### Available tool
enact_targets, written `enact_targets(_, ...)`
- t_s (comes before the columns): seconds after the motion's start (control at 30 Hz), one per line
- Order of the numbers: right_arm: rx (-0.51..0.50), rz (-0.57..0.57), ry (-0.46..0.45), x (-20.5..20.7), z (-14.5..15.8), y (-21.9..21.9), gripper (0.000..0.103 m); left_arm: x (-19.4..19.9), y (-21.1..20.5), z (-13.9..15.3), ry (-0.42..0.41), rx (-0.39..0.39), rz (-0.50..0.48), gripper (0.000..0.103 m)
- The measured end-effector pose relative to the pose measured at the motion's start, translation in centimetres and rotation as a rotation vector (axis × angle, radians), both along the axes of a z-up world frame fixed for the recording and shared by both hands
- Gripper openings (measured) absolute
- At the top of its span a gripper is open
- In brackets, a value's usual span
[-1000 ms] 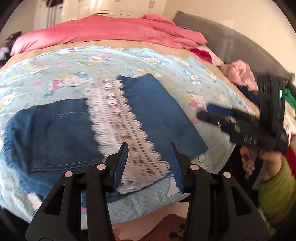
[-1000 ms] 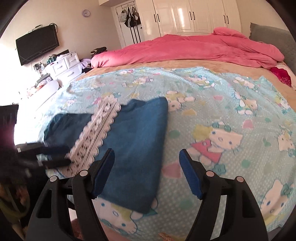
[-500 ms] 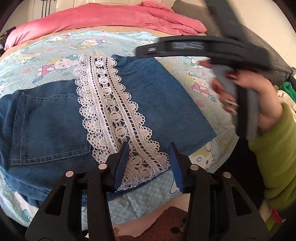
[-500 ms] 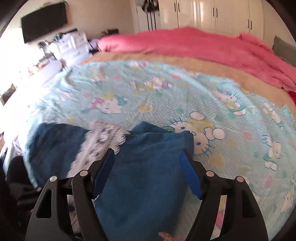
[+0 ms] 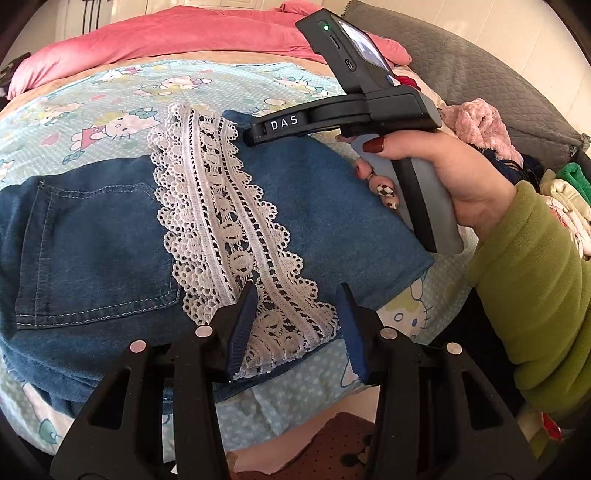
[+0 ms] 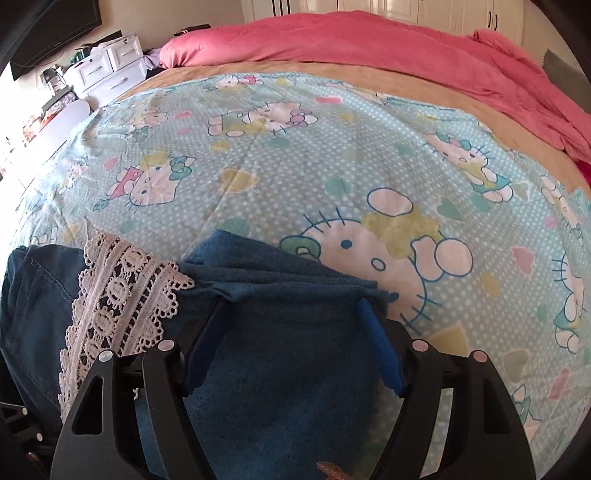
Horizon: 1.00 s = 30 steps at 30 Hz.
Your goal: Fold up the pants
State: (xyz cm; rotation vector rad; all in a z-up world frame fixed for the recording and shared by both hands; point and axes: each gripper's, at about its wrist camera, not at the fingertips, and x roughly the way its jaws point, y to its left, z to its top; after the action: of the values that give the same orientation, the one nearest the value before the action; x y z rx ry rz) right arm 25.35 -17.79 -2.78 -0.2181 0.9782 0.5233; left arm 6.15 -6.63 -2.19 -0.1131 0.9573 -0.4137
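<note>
Blue denim pants [image 5: 92, 240] lie folded on the bed, a white lace band [image 5: 229, 229] running across them and a plain denim leg panel [image 5: 332, 206] to its right. My left gripper [image 5: 297, 291] hovers open over the near end of the lace, nothing pinched. A hand [image 5: 443, 166] in a green sleeve holds the right gripper over the panel's far side. In the right wrist view my right gripper [image 6: 291, 302] stands wide, straddling the denim panel [image 6: 288, 369] at its far edge. Bunched cloth sits between the pads and covers the left tip. The lace [image 6: 118, 306] lies to its left.
The bed has a pale blue cartoon-cat sheet [image 6: 332, 147] and a pink duvet [image 5: 166, 33] heaped at the far side. A grey headboard [image 5: 480, 74] and a pile of clothes [image 5: 480, 125] lie to the right. White drawers [image 6: 107, 66] stand beyond the bed. A brown mat [image 5: 332, 450] is on the floor.
The right gripper swept in from the right and came down onto the far edge of the denim panel, which now bunches between its fingers. The left gripper stayed over the lace.
</note>
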Motion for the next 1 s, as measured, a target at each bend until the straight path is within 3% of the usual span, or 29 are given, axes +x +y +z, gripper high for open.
enact_targets(0.27,0.107,-0.024,-0.075,-1.8,2.7,-2.5,0.072,-0.1,-0.5,0.4,-0.01,0.0,-0.013,0.047)
enact_targets(0.3,0.119,-0.026,-0.088,-2.1,3.1,-3.0,0.074,-0.1,-0.4,0.6,-0.009,-0.001,-0.011,0.048)
enact_targets(0.37,0.136,-0.035,-0.105,-2.7,3.6,-3.5,0.088,-0.3,-0.4,0.9,-0.013,-0.002,-0.013,0.052)
enact_targets(0.43,0.16,-0.041,-0.12,-3.0,4.2,-4.1,0.088,-0.5,-0.4,1.2,-0.018,0.0,-0.008,0.055)
enact_targets(0.5,0.187,-0.044,-0.139,-3.3,4.9,-4.5,0.088,-0.7,-0.3,1.6,-0.022,0.007,0.002,0.064)
enact_targets(0.57,0.207,-0.044,-0.154,-3.6,5.4,-4.7,0.094,-0.9,-0.2,2.1,-0.03,0.013,0.009,0.066)
enact_targets(0.8,0.272,-0.044,-0.168,-5.3,6.8,-5.8,0.094,-1.5,1.1,3.4,-0.061,0.027,0.052,0.09)
enact_targets(1.0,0.302,-0.032,-0.164,-7.0,8.3,-5.6,0.094,-2.0,2.3,4.5,-0.086,0.032,0.085,0.093)
